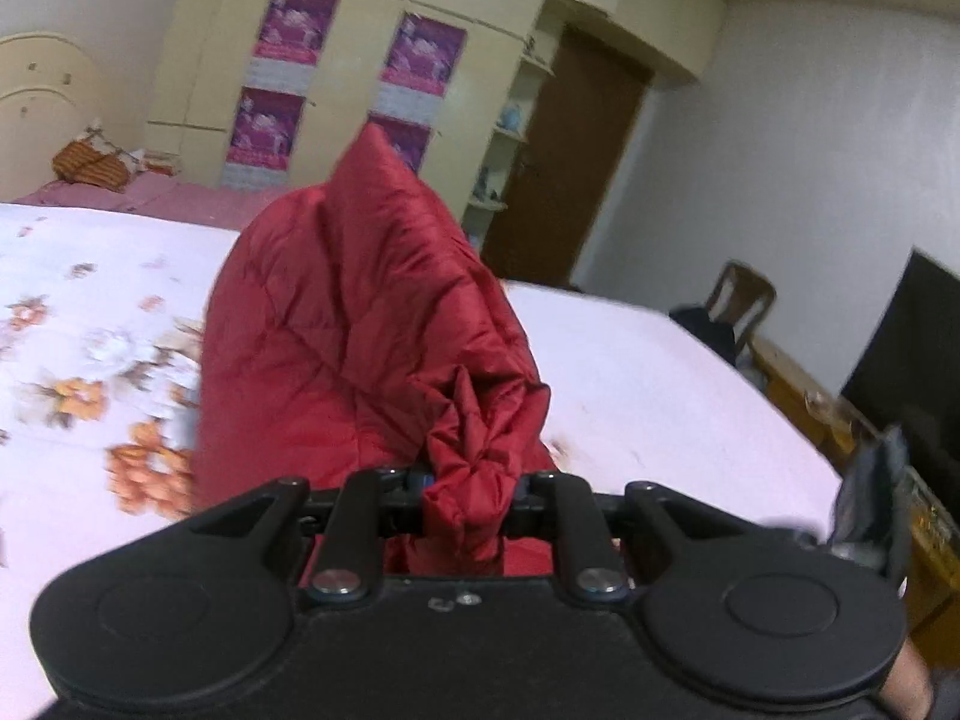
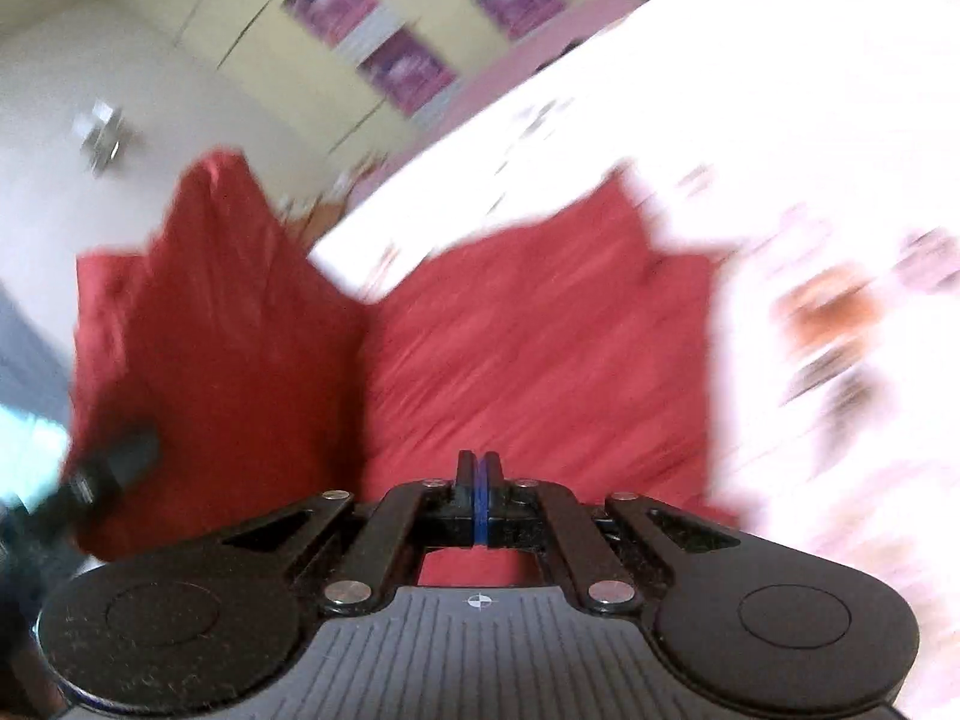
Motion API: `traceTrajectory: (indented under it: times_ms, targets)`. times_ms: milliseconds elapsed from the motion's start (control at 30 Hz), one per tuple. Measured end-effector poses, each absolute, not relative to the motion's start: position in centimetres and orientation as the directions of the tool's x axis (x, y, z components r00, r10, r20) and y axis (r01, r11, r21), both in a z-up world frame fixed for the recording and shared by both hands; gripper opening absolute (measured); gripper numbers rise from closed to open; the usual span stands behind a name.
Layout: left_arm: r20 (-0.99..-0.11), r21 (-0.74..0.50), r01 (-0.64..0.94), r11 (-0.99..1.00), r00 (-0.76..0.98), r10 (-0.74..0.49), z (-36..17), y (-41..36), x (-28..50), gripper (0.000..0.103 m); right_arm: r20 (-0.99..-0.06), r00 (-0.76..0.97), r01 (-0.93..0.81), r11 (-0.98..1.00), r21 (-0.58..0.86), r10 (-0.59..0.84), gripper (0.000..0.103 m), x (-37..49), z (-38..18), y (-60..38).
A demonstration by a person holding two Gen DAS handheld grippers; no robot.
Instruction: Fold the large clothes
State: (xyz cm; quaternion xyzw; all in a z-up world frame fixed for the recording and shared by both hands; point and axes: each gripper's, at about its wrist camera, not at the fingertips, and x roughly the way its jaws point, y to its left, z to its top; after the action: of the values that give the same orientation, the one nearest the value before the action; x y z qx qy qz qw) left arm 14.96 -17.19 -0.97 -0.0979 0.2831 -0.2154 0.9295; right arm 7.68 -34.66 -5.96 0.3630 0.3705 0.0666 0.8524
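A red quilted jacket [image 1: 360,324] is lifted off the bed [image 1: 660,372] in the left wrist view. My left gripper [image 1: 465,483] is shut on a bunched fold of the jacket, which rises in front of the camera. In the blurred right wrist view the jacket [image 2: 528,336] spreads over the bed [image 2: 780,120], with one part raised at the left. My right gripper [image 2: 479,474] is shut, its pads pressed together with no cloth between them, just above the jacket. The other gripper [image 2: 102,474] shows at the left edge, at the raised part.
The bed has a white floral cover [image 1: 90,360]. A cream wardrobe with purple posters [image 1: 360,60] stands behind. A brown door [image 1: 570,168], a wooden chair [image 1: 738,300] and a dark screen on a desk [image 1: 900,348] are at the right.
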Motion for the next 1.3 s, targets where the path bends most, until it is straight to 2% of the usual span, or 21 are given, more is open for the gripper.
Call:
traceTrajectory:
  times_ms: [133,200,233,267,300,333,400,433,533,600,667,767,867,900,933,967,1000,1067,1133,1233,1300]
  targets:
    - [-0.569,-0.274,0.397,0.876,0.667,-0.481,-3.5,-21.5,16.2,0.018,-0.584,0.742,0.22,0.702,0.677,0.33,0.0,6.4,-6.1,-39.6]
    - [-0.656,-0.269,0.453,0.85,0.561,-0.506,-5.7,-23.8,17.3,0.028,-0.584,0.745,0.246,0.682,0.689,0.322,0.0,6.0,-6.1,-41.5]
    - [-0.683,-0.273,0.47,0.84,0.52,-0.513,-6.6,-24.6,17.5,0.043,-0.587,0.746,0.26,0.674,0.692,0.314,0.016,5.7,-6.1,-42.3]
    - [-0.694,-0.278,0.497,0.822,0.487,-0.53,-7.0,-25.2,17.5,0.06,-0.588,0.75,0.269,0.674,0.688,0.301,0.081,5.6,-6.0,-42.9]
    - [-0.696,-0.282,0.526,0.803,0.464,-0.548,-6.9,-25.4,17.4,0.062,-0.566,0.771,0.254,0.675,0.693,0.291,0.103,5.7,-5.8,-43.2]
    - [-0.694,-0.297,0.524,0.799,0.456,-0.557,-6.1,-25.0,17.2,0.061,-0.523,0.8,0.214,0.676,0.705,0.293,0.101,5.6,-5.4,-43.7]
    - [-0.618,-0.393,0.518,0.76,0.463,-0.636,-3.6,-22.5,17.1,0.061,-0.505,0.792,0.166,0.674,0.72,0.345,0.098,6.6,-4.7,-44.4]
    - [-0.573,-0.41,0.51,0.756,0.501,-0.648,-2.3,-20.7,17.2,0.062,-0.488,0.789,0.141,0.665,0.733,0.372,0.089,7.1,-4.6,-44.4]
    - [-0.521,-0.352,0.42,0.836,0.655,-0.548,-1.0,-16.0,18.7,0.06,-0.461,0.758,0.072,0.643,0.763,0.461,0.085,9.7,-4.9,-43.1]
    - [-0.55,-0.357,0.326,0.875,0.684,-0.48,-2.3,-12.9,21.4,0.059,-0.458,0.738,0.031,0.653,0.756,0.495,0.085,11.6,-5.1,-41.6]
    - [-0.57,-0.4,0.278,0.873,0.671,-0.475,-4.1,-10.9,23.7,0.046,-0.463,0.713,0.022,0.643,0.765,0.527,0.085,13.9,-6.1,-40.8]
    - [-0.621,-0.413,0.232,0.881,0.636,-0.459,-7.1,-9.9,26.1,0.033,-0.477,0.668,0.034,0.616,0.787,0.572,0.085,17.4,-8.7,-39.5]
    - [-0.641,-0.42,0.24,0.875,0.604,-0.474,-8.9,-10.6,26.5,0.033,-0.519,0.629,0.045,0.639,0.768,0.579,0.085,19.0,-9.9,-38.4]
    - [-0.637,-0.428,0.245,0.87,0.601,-0.482,-9.1,-10.5,26.3,0.033,-0.543,0.616,0.05,0.659,0.75,0.571,0.081,19.4,-10.1,-37.9]
    - [-0.631,-0.438,0.252,0.863,0.598,-0.495,-9.3,-10.5,26.5,0.033,-0.567,0.601,0.054,0.678,0.733,0.564,0.064,19.6,-10.2,-37.5]
    - [-0.624,-0.447,0.258,0.856,0.596,-0.506,-9.4,-10.4,26.8,0.033,-0.583,0.589,0.059,0.689,0.722,0.56,0.053,19.8,-10.3,-37.0]
    - [-0.619,-0.454,0.267,0.85,0.592,-0.516,-9.5,-10.4,27.0,0.033,-0.592,0.584,0.061,0.697,0.715,0.556,0.048,19.9,-10.4,-36.7]
    - [-0.609,-0.468,0.287,0.836,0.58,-0.541,-9.6,-10.6,27.5,0.032,-0.597,0.591,0.044,0.716,0.696,0.543,0.023,19.6,-9.8,-36.0]
    - [-0.589,-0.476,0.334,0.814,0.566,-0.577,-9.0,-11.3,27.4,0.03,-0.588,0.631,0.022,0.746,0.665,0.505,0.016,18.5,-8.1,-35.5]
    - [-0.576,-0.456,0.414,0.788,0.537,-0.616,-8.6,-12.7,27.2,0.03,-0.56,0.697,-0.01,0.786,0.618,0.449,0.015,15.8,-5.5,-35.2]
    - [-0.587,-0.436,0.446,0.782,0.518,-0.623,-9.0,-13.9,27.4,0.03,-0.591,0.711,0.02,0.829,0.558,0.381,0.015,14.7,-5.8,-35.1]
